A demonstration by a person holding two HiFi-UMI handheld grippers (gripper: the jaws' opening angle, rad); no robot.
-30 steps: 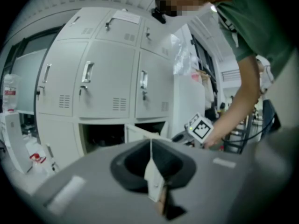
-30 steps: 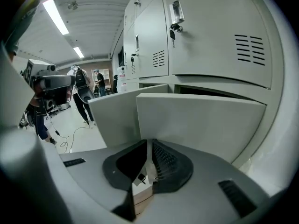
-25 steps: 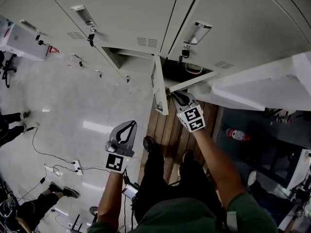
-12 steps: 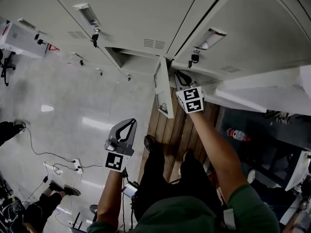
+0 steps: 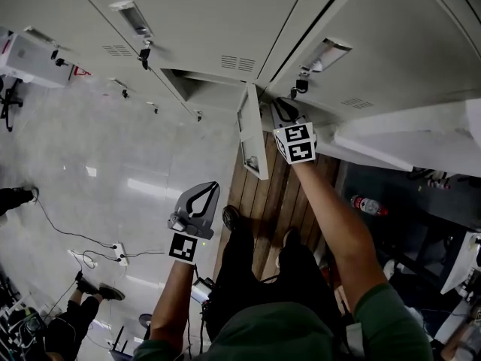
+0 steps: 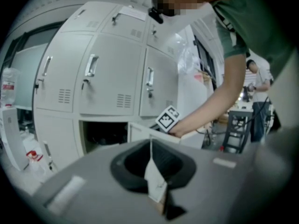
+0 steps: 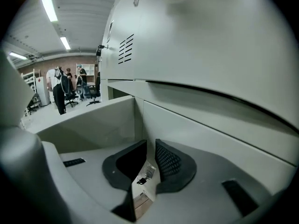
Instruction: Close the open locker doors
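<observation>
One locker door (image 5: 252,126) stands open in the lower row, swung out roughly square to the grey locker fronts (image 5: 203,21). In the head view it shows edge-on as a thin, pale-grey slab with a small latch near its outer end. In the right gripper view its plain inner face (image 7: 88,120) fills the left side. The compartment (image 6: 103,134) beside it gapes dark, while the doors above are shut, each with a bright upright handle (image 6: 91,65) and a vent grille.

The right tool (image 5: 276,105) is held just to the right of the open door, with its tips close against the locker fronts. Its jaws stand a narrow slit apart and clamp nothing (through the slit only a pale panel and a bit of wooden floor (image 5: 263,194) show). The left tool (image 5: 210,190) hangs well apart from the lockers, over the pale floor, with its jaws together at the tips and nothing between them.
</observation>
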